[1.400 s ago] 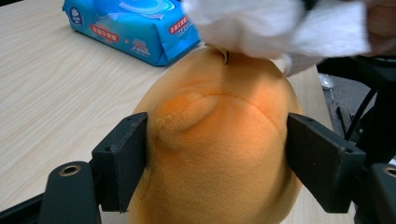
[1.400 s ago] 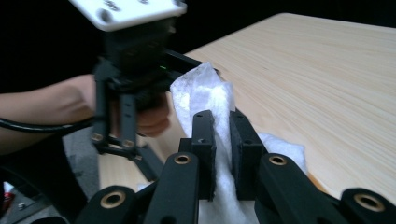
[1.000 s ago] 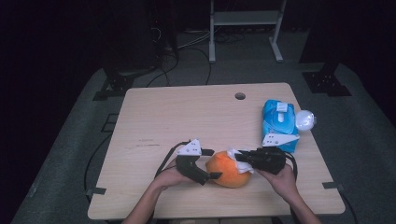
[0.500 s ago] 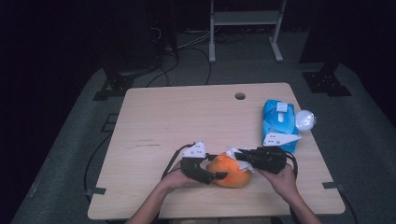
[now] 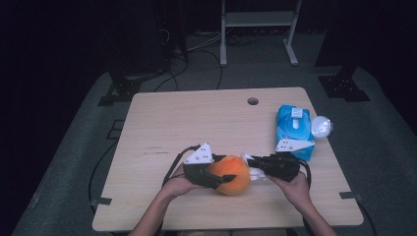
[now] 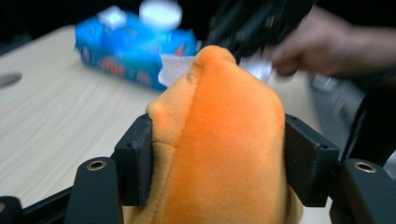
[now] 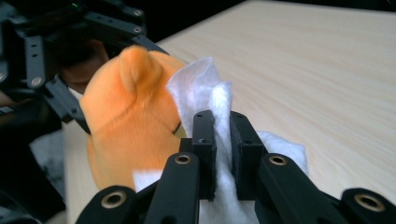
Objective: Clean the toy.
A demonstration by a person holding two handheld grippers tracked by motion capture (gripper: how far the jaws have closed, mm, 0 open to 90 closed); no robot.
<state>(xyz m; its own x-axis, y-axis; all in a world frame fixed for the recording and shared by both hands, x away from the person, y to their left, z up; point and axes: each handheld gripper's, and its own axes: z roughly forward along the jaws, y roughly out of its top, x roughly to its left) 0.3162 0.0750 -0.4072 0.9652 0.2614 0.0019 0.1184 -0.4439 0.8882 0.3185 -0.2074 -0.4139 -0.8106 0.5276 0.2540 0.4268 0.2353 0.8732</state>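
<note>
left tongs (image 6: 217, 154) clamped on soft orange plush toy (image 6: 219, 140) | right tongs (image 7: 223, 140) pinched on white tissue (image 7: 205, 88) | risk: plush squeezed out by wiping pressure

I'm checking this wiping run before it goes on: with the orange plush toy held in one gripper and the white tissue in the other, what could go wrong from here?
1. The left gripper has just closed on the soft orange plush toy; the plush squashes between the pads, so it may twist or slip when rubbed.
2. The right gripper pinches only a fold of the white tissue; it could tear or pull free.
3. The blue tissue pack lies close behind the right hand and might get knocked.
</note>
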